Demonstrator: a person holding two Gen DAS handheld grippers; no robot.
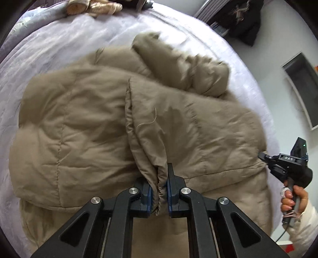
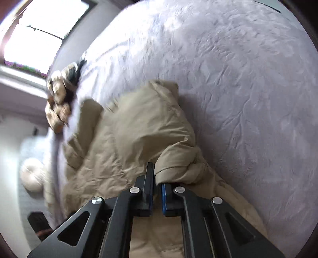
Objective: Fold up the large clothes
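Khaki-tan and puffy, the quilted jacket [image 1: 83, 119] is sprawled across a pale lavender bedspread [image 1: 65, 39], taking up most of the left wrist view. The left gripper [image 1: 160, 190] has its two fingers pressed together on a bunched fold of the jacket's edge, the fabric squeezed between the blue pads [image 1: 149, 195] and hanging down a bit below them. From that pinch a seam edge runs up the middle of the jacket, one panel lapping over the other. A sleeve [image 1: 184, 65] lies folded across the upper part, kinda blurry. Over at the right edge of that view you can see the right gripper [image 1: 264, 157] with its tips at the jacket's side edge, and the person's hand [image 1: 292, 198] wrapped around its handle. From the right wrist camera, the right gripper [image 2: 157, 190] is clamped on a rolled-up bit of jacket [image 2: 127, 139], looks like a cuff or hem corner, with the cloth wadded up just right of the left finger and covering the other finger's tip. The rest of the jacket stretches away up and left on the bedspread [image 2: 238, 69], which is wrinkly and bare on the right side. Some beige and dark clothes [image 2: 59, 99] sit piled at the far edge of the bed, blurred, with a bright window [image 2: 39, 33] behind them. Same pile [image 1: 95, 8] shows at the top of the left view.
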